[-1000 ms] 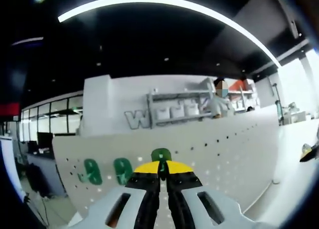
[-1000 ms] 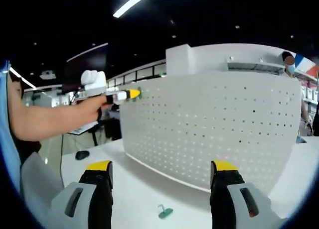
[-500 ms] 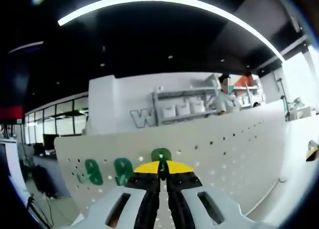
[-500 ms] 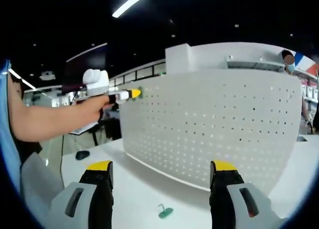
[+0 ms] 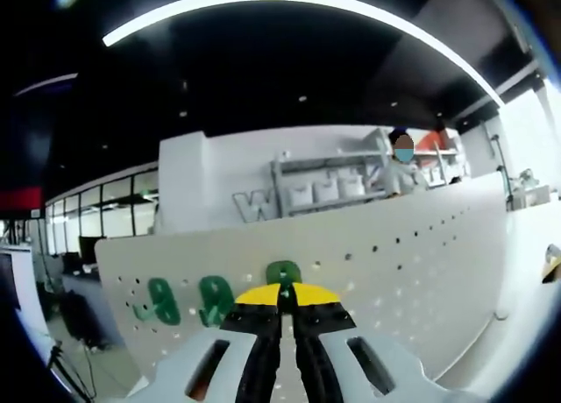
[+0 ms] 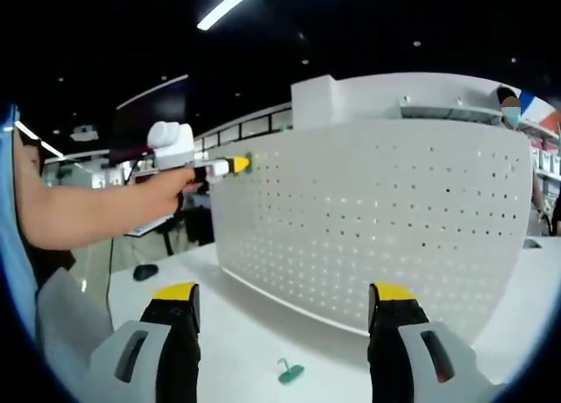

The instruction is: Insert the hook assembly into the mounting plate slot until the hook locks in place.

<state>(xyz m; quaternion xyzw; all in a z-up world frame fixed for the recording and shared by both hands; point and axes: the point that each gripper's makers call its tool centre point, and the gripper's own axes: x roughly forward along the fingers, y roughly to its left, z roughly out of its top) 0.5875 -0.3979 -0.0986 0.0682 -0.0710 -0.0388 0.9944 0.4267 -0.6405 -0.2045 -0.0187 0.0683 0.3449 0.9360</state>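
The white perforated mounting plate stands upright on a white table. My left gripper is shut on a green hook, held against the plate near its top edge. Two more green hooks hang in the plate to its left. In the right gripper view, a person's hand holds the left gripper at the plate's upper left corner. My right gripper stands open above the table with nothing between its jaws. A spare green hook lies on the table below it.
A dark small object lies at the table's far left edge. Behind the plate are a white wall with shelves and a person standing there. Bare table surface lies in front of the plate.
The left gripper view has shifted slightly, with the plate's top edge a little lower. The hook stays gripped at the plate. The right gripper holds still.
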